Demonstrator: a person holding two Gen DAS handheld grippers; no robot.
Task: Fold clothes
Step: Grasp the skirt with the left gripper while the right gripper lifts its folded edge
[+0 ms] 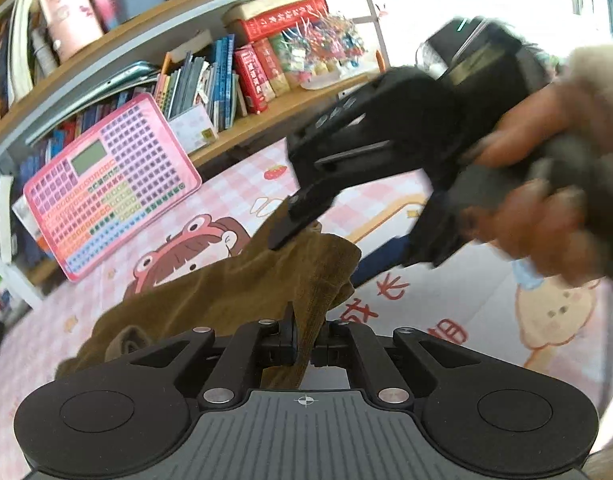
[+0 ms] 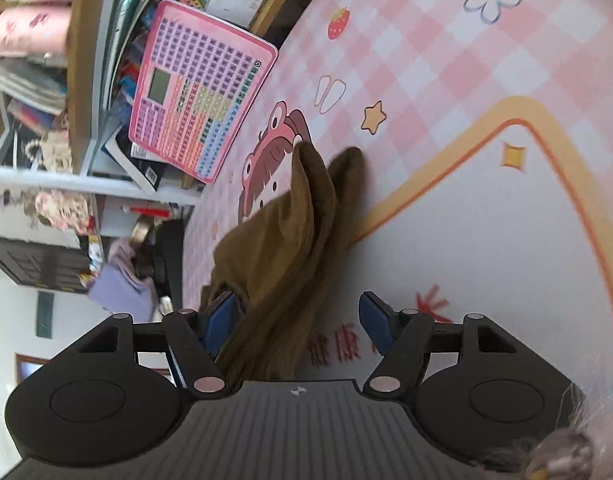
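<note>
1. Desk: your work surface carries a pink-checked cartoon mat with a frog-hooded girl, strawberries, stars and red characters printed on it.
2. Bookshelf: it stands at the far edge of the desk and holds upright books, red boxed volumes and pink canisters.
3. Pink keypad board: it leans against the lower shelf, with its bottom edge resting on the mat. A small green screen sits in its upper left area.
4. Brown garment: you hold it between the two tools. It is bunched and raised off the mat at the near end. In the right wrist view the brown garment runs away from the camera, and its far end lies on the mat beside the frog-girl print.
5. Right claw: its blue-padded fingers stand apart, released. The fabric passes between them, close to the left pad and clear of the right pad. In the left wrist view the right claw appears blurred, with its tip touching the top of the raised fabric.
6. Your right hand: it grips the right tool's handle at the right of the left wrist view.
7. Left claw: it is clenched on a fold of the brown garment, which hangs down between the closed fingers.
</note>
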